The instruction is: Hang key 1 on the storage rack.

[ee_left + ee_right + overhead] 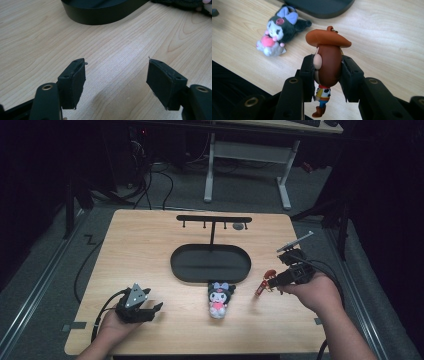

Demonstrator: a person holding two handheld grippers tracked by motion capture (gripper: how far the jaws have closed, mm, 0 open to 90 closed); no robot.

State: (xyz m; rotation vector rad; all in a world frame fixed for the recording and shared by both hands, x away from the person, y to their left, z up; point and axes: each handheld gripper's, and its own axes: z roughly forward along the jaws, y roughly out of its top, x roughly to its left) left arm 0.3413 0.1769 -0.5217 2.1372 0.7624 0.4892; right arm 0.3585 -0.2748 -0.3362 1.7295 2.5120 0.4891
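Two claws | right claw (327, 75) grips cowboy figure (327, 65) (face hidden) | left claw (116, 82) open, empty

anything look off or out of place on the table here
Only a little. The plush toy lies flat on the table in front of the black stand, not hung from its bar. The right gripper grips the cowboy figure by its head. No damage or spills.

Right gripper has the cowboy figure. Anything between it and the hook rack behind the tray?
Nothing visible blocks it. The cowboy figure, clamped in the right gripper, faces bare table up to the rack; the plush lies off to its left.
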